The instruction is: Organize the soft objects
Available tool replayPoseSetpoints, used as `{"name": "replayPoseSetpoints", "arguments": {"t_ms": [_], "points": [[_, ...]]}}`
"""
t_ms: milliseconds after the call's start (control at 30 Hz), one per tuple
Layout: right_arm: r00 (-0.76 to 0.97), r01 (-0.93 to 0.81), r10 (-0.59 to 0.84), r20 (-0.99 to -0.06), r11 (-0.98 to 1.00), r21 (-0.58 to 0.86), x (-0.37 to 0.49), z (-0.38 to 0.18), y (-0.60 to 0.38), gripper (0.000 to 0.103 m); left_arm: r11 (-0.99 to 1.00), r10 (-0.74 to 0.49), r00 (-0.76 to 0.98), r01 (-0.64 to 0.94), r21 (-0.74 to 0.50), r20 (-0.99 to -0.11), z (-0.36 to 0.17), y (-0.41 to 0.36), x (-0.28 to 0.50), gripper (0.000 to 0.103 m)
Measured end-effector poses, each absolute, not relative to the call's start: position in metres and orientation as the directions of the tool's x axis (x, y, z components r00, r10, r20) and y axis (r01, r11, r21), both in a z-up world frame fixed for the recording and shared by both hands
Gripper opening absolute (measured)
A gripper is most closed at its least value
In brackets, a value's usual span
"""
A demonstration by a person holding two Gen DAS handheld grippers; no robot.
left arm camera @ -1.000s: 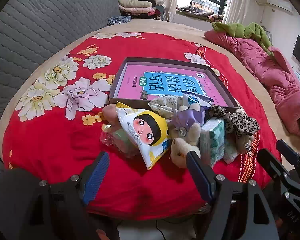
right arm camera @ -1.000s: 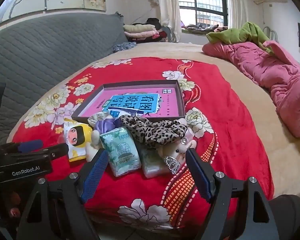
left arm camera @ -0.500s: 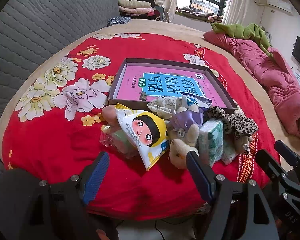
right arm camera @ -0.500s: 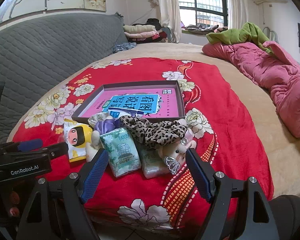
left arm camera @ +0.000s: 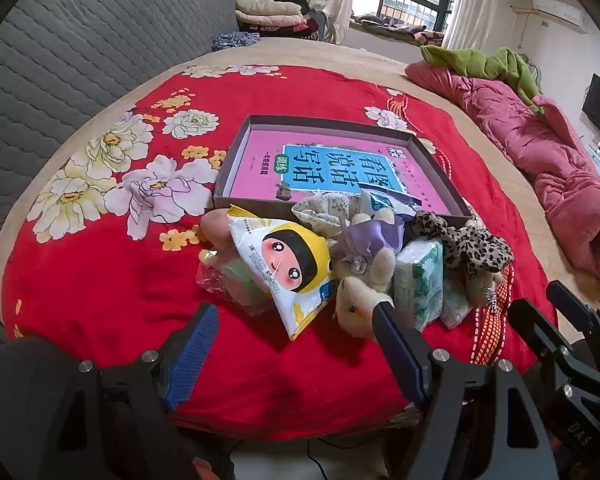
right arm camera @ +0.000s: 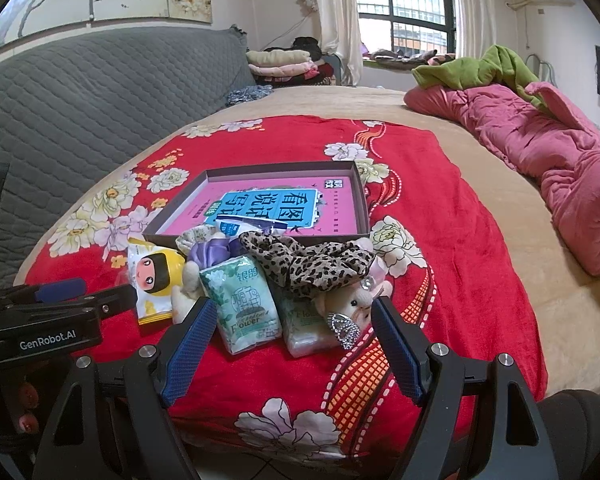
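Note:
A heap of soft things lies on the red flowered blanket (left arm camera: pixel 100 272) in front of a shallow box (left arm camera: pixel 236 152) with a pink book in it. In the heap are a yellow cartoon packet (left arm camera: pixel 288 264), a purple scrunchie (left arm camera: pixel 370 236), a plush toy (left arm camera: pixel 360 300), green tissue packs (right arm camera: pixel 242 300), a leopard scrunchie (right arm camera: pixel 308 260) and a small plush with a silver crown (right arm camera: pixel 354 306). My left gripper (left arm camera: pixel 296 320) stands open just short of the packet. My right gripper (right arm camera: pixel 290 322) stands open around the tissue packs' near side, holding nothing.
A grey quilted headboard (right arm camera: pixel 80 92) runs along the left. A crumpled pink quilt (right arm camera: pixel 540 148) with a green cloth (right arm camera: pixel 488 64) lies at the right of the bed. Folded clothes (right arm camera: pixel 284 62) are stacked by the window. The bed's front edge is right below both grippers.
Both grippers have crept slightly forward toward the heap. Nothing has been taken hold of and the objects lie as before.

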State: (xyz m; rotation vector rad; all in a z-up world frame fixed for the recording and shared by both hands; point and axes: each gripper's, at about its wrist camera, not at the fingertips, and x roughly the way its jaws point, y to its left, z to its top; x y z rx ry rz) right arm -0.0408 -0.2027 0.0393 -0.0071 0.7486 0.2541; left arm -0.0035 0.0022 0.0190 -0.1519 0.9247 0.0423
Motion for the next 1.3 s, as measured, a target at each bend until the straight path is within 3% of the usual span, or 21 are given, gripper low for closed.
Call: {"name": "replayPoseSetpoints", "arguments": {"t_ms": [533, 1000, 1167, 1300], "points": [[0.7, -0.222, 0.225, -0.677, 0.971, 0.093, -0.04, 0.039, -0.203, 0.08, 0.981, -0.067, 0.605, -0.104, -0.162, -0.793, 0.019, 0.013, -0.002, 0.079], [0.691, -0.159, 0.22, -0.689, 0.976, 0.152, -0.03, 0.031, -0.224, 0.08, 0.942, -0.232, 0.581, -0.066, -0.329, -0.78, 0.006, 0.047, 0.016, 0.08], [0.678, -0.128, 0.218, -0.702, 0.976, 0.179, -0.024, 0.025, -0.232, 0.08, 0.929, -0.284, 0.57, -0.035, -0.368, -0.771, 0.001, 0.053, 0.028, 0.071], [0.672, -0.112, 0.216, -0.708, 0.975, 0.19, -0.021, 0.021, -0.235, 0.08, 0.912, -0.329, 0.554, -0.025, -0.41, -0.765, -0.005, 0.057, 0.037, 0.056]]}}
